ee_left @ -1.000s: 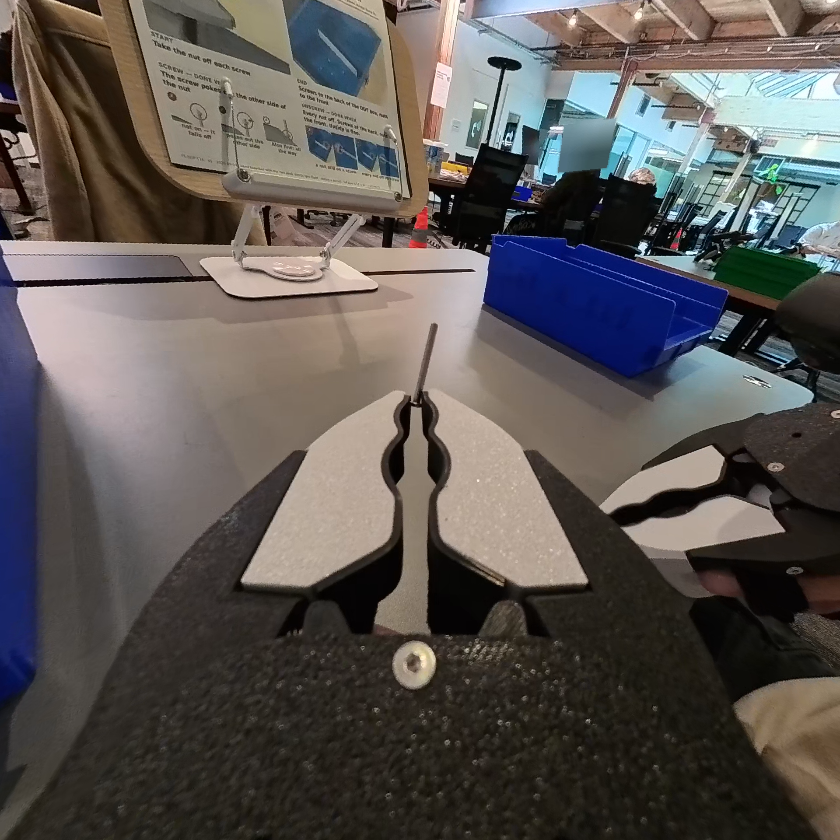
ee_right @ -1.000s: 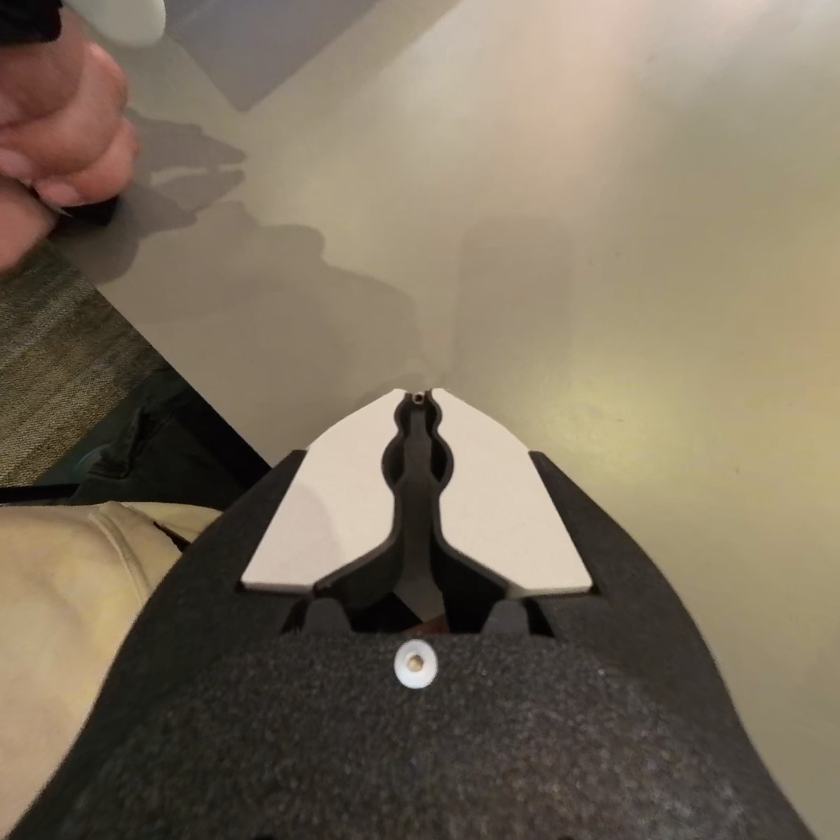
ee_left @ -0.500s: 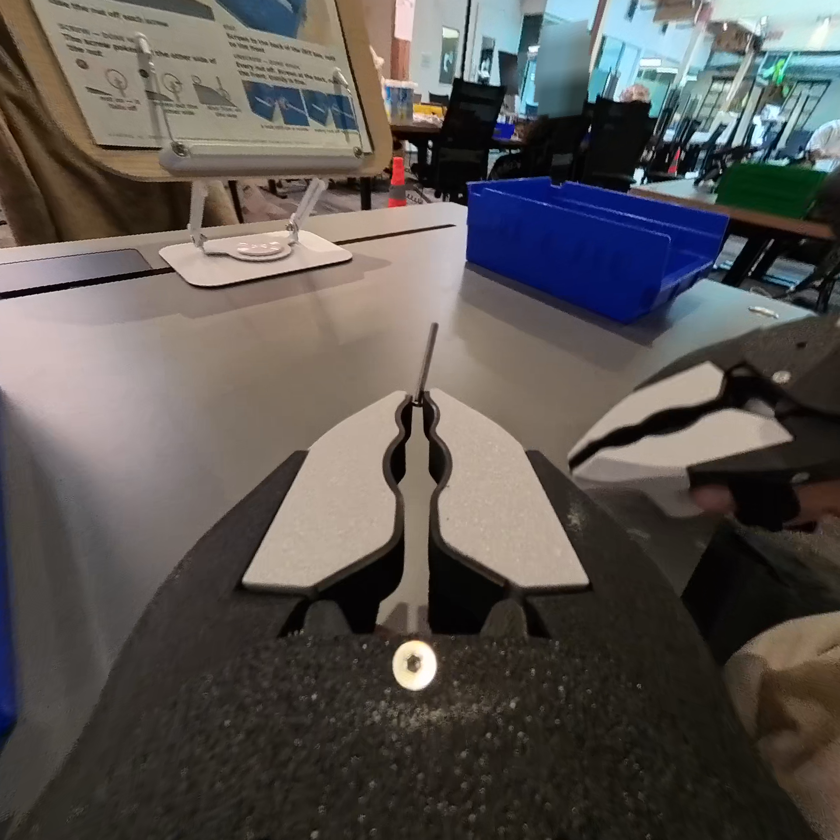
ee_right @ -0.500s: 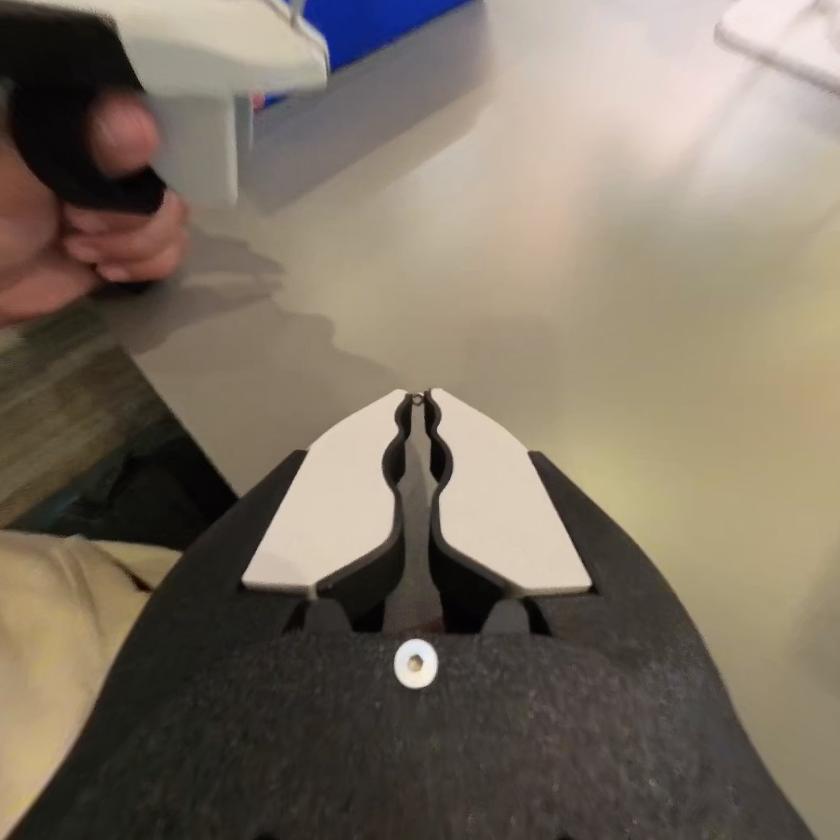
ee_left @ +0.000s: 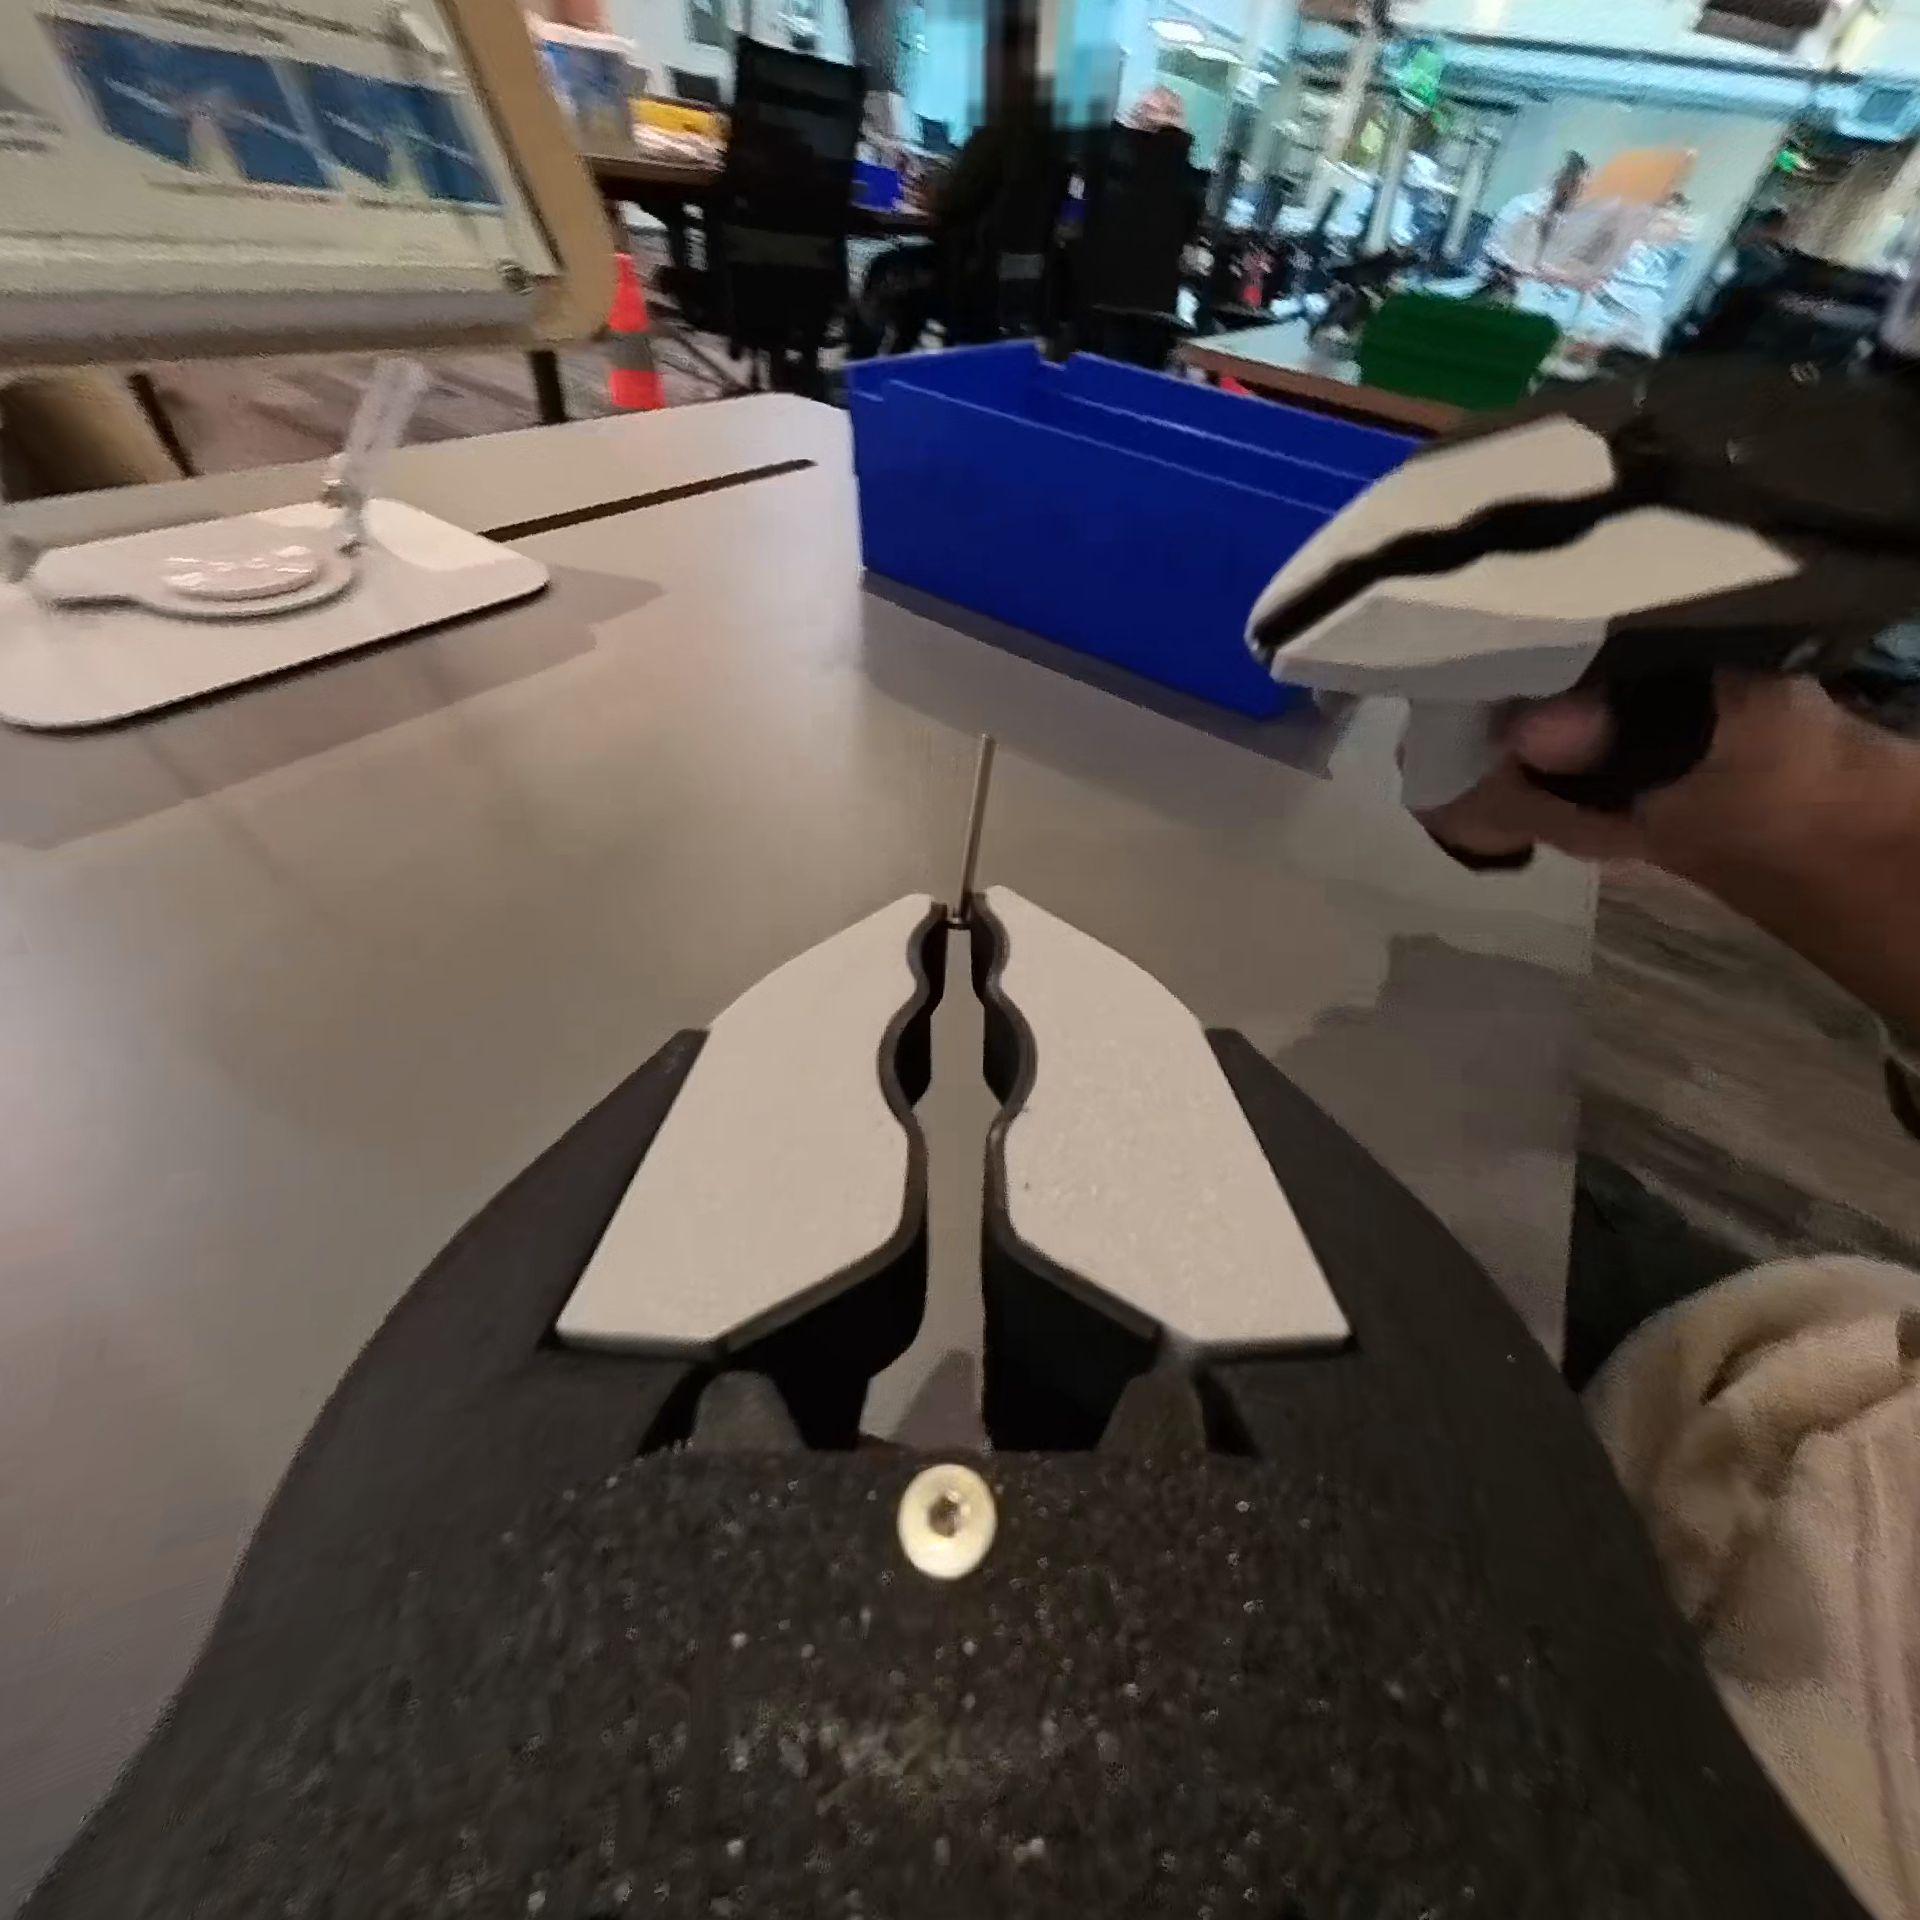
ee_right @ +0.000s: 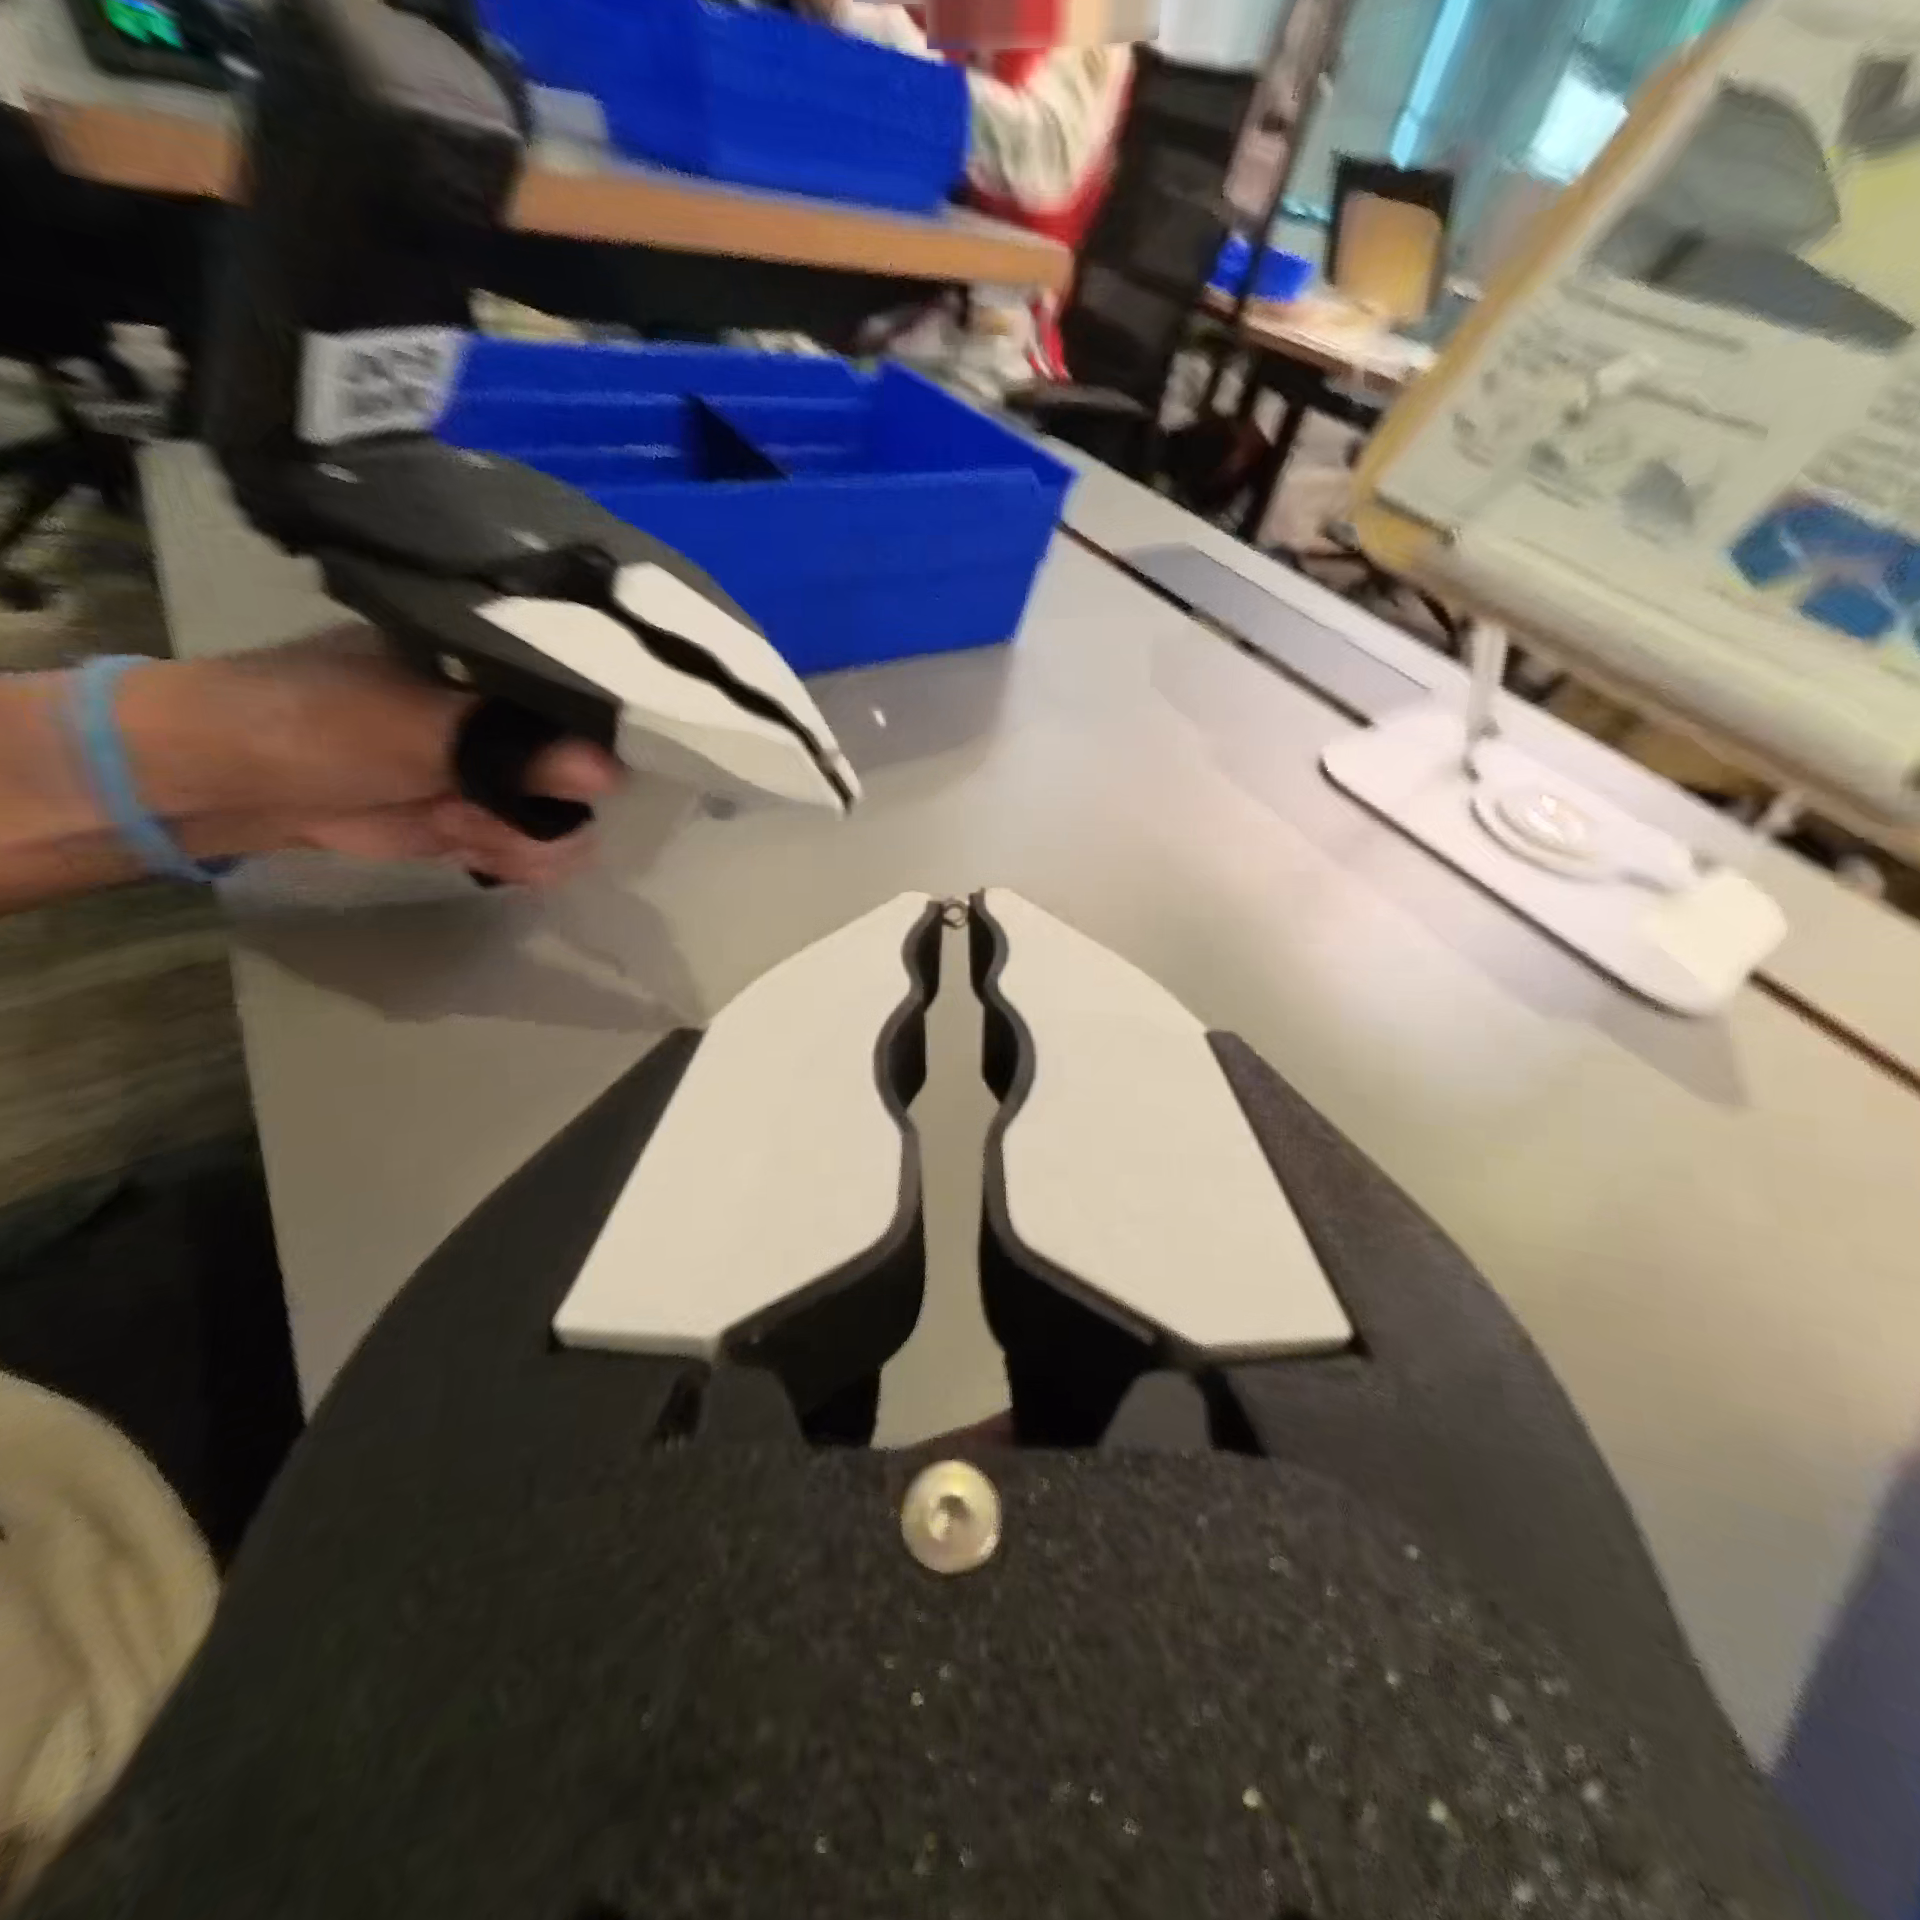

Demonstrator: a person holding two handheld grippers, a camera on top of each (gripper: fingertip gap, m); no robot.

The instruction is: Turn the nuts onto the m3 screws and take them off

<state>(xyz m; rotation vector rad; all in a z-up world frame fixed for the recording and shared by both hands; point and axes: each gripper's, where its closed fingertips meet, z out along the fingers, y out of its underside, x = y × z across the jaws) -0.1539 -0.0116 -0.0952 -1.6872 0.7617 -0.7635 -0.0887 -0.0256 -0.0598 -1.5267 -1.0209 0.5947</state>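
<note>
With your left gripper (ee_left: 961, 909) pinching the M3 screw (ee_left: 975, 821) upright above the table (ee_left: 436, 935) and your right gripper (ee_right: 956, 912) nipping the tiny nut (ee_right: 954, 911), align the nut's bore squarely over the screw's tip before turning.

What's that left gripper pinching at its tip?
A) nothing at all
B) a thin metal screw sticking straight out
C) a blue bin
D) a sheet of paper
B: in the left wrist view the left gripper is shut on a thin screw pointing forward over the table.
</note>
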